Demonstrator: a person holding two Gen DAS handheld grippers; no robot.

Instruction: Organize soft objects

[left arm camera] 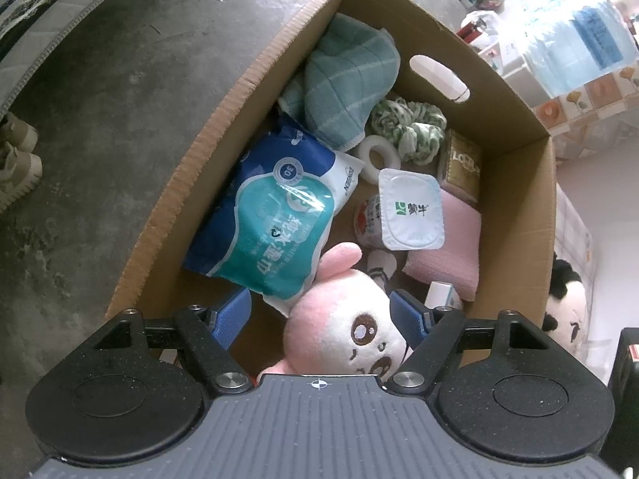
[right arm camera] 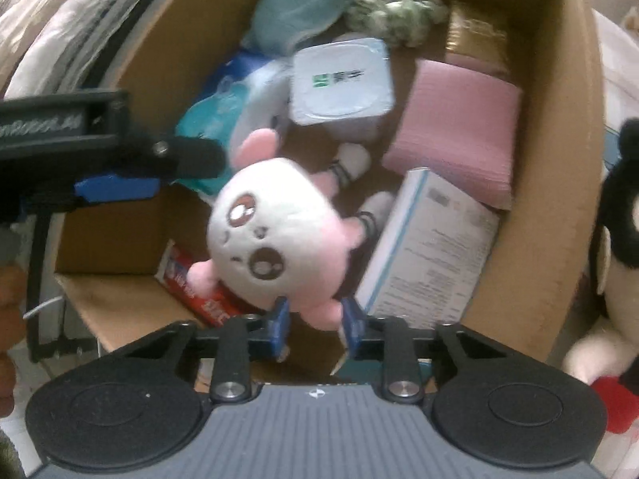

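Extraction is in hand: pink plush (right arm camera: 275, 231) is clamped by one paw in right gripper (right arm camera: 315, 319) jaws inside cardboard box (right arm camera: 559, 159), left gripper (left arm camera: 319, 315) jaws held apart, and a clean lift is called for next.

Both wrist views face steeply down, close over cardboard box (left arm camera: 515, 207) (shared: pink plush (right arm camera: 275, 239)).

left gripper (left arm camera: 321, 315): points steeply down, jaws spread wide, pads pressing nothing
right gripper (right arm camera: 315, 321): points steeply down, jaws narrowed, blue pads (right arm camera: 279, 325) pinching a soft pink limb between them
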